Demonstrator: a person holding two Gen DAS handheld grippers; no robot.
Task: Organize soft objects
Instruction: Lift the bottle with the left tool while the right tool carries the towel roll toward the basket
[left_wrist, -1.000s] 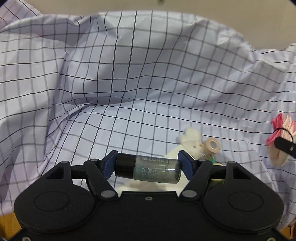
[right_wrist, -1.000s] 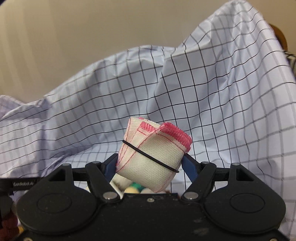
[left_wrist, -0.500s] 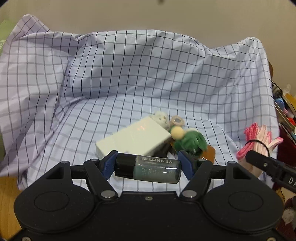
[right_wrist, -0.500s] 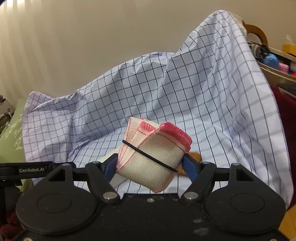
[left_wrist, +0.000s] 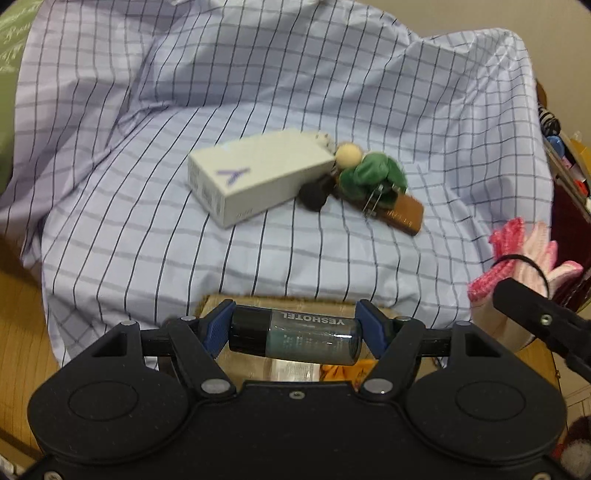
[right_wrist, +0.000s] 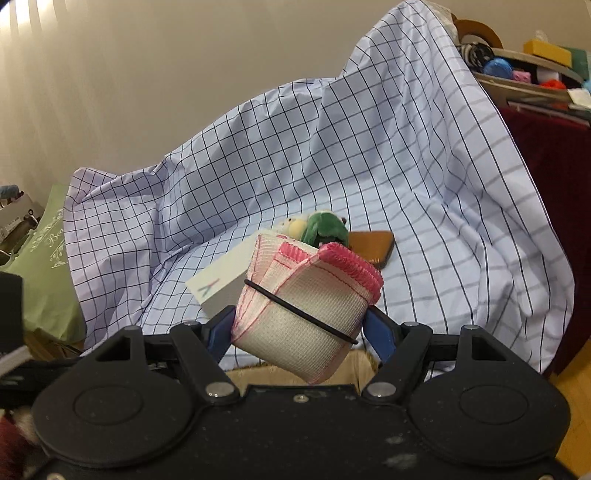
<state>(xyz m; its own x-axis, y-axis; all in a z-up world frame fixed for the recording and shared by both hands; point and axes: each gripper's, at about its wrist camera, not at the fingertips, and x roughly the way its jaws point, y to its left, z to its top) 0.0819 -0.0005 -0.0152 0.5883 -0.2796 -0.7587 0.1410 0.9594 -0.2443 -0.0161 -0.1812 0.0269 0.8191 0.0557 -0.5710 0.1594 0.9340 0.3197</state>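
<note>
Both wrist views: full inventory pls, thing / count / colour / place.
Checked sheet: 1, pale lilac with dark grid, draped over the work area.
Box: 1, white, on the sheet, centre.
Green plush: 1, beside the box's right end.
Brown case: 1, right of the plush.
Bottle: 1, dark, clear middle, crosswise in the left gripper.
Rolled gloves: 1 bundle, white and pink, black band, in the right gripper.
Shelf clutter: several, mixed colours, far right.
</note>
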